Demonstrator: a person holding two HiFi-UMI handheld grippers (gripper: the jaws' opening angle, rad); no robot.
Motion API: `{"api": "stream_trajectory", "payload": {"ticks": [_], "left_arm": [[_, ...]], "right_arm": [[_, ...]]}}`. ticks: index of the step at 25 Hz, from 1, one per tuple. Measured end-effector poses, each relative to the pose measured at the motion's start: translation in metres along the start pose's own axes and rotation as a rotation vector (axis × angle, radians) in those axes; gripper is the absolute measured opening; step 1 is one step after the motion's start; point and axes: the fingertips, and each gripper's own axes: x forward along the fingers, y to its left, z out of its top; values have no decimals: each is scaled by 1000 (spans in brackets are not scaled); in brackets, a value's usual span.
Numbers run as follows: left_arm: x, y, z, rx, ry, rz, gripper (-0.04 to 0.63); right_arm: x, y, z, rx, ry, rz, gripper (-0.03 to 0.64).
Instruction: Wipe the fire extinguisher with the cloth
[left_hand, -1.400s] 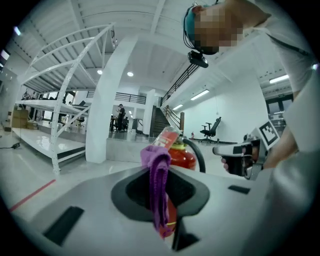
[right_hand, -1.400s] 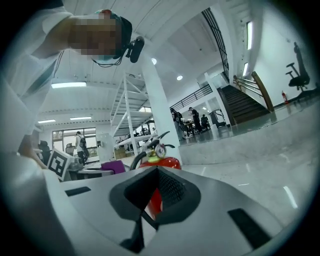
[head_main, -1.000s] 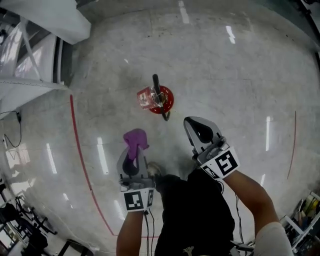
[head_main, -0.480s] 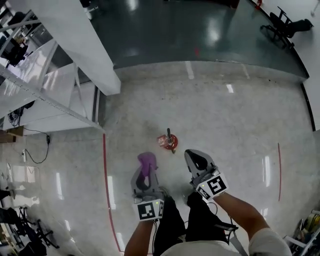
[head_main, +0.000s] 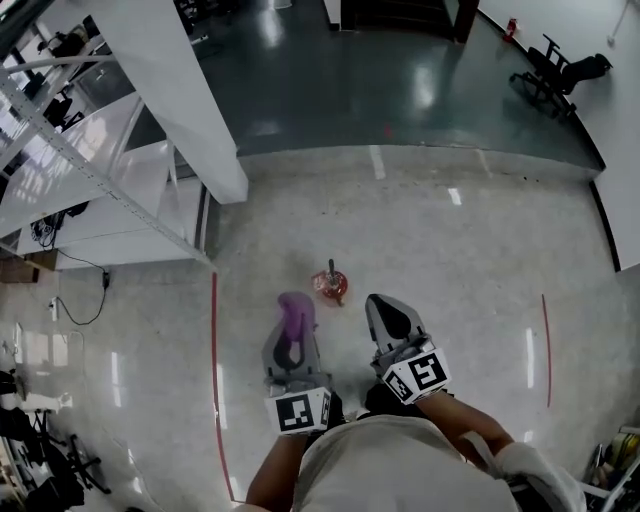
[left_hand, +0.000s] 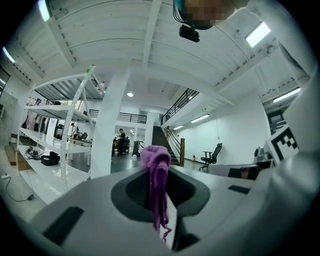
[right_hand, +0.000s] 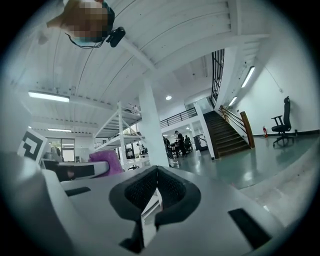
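Note:
A small red fire extinguisher (head_main: 329, 285) stands upright on the pale floor, far below both grippers in the head view. My left gripper (head_main: 292, 318) is shut on a purple cloth (head_main: 295, 308), which bunches at the tips and hangs down between the jaws (left_hand: 157, 186). My right gripper (head_main: 387, 318) is shut with nothing in it; its tips (right_hand: 156, 172) meet. Both grippers point level, side by side, above the near side of the extinguisher. The cloth (right_hand: 106, 162) also shows at the left of the right gripper view.
White metal shelving (head_main: 110, 170) and a white pillar (head_main: 170, 90) stand to the left. A red line (head_main: 214, 370) runs along the floor on the left. Office chairs (head_main: 560, 65) stand far right. Darker floor (head_main: 400, 80) lies beyond. Stairs (right_hand: 230, 132) rise ahead.
Both grippers and the head camera have risen a long way; the extinguisher now looks much smaller and farther below. The cloth stays in the left gripper.

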Motion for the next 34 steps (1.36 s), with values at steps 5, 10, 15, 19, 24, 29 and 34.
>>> {"api": "stream_trajectory", "payload": {"ticks": [5,10,15,19,24,29,34], "left_arm": [[-14,-18,-3,-28,8,-4,54],[-19,-18,-5,-32,10,1,54],[-21,-15,0,-13,-7,5,54],[-24,-15,1,-3,-5,-1,54],[-25,-20,-5,-12,3,-25,54],[-29,-28,-7,-8,8,-35,54],[-31,-31,-9,5,18,-35,54]], "right_arm": [[-11,2,4,13,-8,-13,14],[-18,5,4,-11,-14,-1,14],[-25,4,3,-12,-27,-10,14],[-29,5,4,-11,-30,-20,14],[-34,5,1,-13,-28,-25,14],[-38,4,1,-14,-25,-19,14],[-44,3,-1,-42,-27,-11,14]]}}
